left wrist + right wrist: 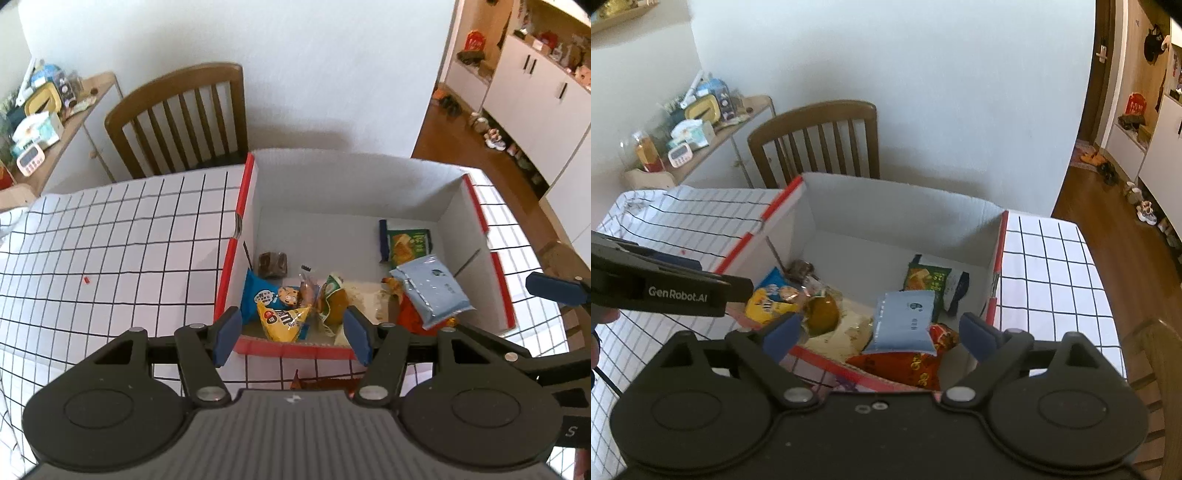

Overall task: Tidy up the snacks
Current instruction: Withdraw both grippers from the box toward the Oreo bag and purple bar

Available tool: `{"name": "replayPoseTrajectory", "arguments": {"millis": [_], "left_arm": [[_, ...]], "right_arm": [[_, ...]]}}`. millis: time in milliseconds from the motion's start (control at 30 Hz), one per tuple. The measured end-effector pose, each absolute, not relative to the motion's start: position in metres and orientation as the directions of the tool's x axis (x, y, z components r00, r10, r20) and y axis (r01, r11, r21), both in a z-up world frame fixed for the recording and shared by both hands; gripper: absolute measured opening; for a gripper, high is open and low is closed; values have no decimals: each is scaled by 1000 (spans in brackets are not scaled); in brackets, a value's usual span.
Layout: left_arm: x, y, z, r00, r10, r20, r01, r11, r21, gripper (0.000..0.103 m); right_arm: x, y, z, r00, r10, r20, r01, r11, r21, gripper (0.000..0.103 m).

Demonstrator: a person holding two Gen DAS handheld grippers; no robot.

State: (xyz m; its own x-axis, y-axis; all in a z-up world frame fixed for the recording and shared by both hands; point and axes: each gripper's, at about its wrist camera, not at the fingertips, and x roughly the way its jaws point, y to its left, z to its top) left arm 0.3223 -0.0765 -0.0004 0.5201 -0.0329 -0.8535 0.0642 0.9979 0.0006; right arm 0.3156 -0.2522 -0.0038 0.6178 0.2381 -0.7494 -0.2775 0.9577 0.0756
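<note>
Premises presenting as a private home, dining area. A table [110, 236] is wearing a white cloth with a black grid, with a wooden slat-back chair [181, 118] standing against a plain white wall. A side cabinet [713, 147] is carrying household clutter: tissue packs, a small timer, a bottle. Wood flooring [476, 155] is running into a hallway where shoes [495, 140] are lying beside white cupboards [535, 96]. A cardboard box [332, 184] of packaged snacks is sitting on the table

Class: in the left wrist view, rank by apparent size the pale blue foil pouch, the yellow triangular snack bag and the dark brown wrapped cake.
1. Pale blue foil pouch
2. Yellow triangular snack bag, though it lies nearer the camera
3. Dark brown wrapped cake
</note>
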Motion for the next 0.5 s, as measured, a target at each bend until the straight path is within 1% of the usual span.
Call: {"name": "replayPoseTrajectory", "arguments": {"millis": [433, 500], "left_arm": [[267, -69, 34, 603, -89, -792, 100, 994, -35, 61], [259, -68, 36, 612, -93, -785, 105, 994, -36, 63]], "right_arm": [[267, -253, 22, 662, 278, -696, -286, 952, 109, 95], [260, -253, 24, 665, 281, -692, -286, 952, 111, 95]]}}
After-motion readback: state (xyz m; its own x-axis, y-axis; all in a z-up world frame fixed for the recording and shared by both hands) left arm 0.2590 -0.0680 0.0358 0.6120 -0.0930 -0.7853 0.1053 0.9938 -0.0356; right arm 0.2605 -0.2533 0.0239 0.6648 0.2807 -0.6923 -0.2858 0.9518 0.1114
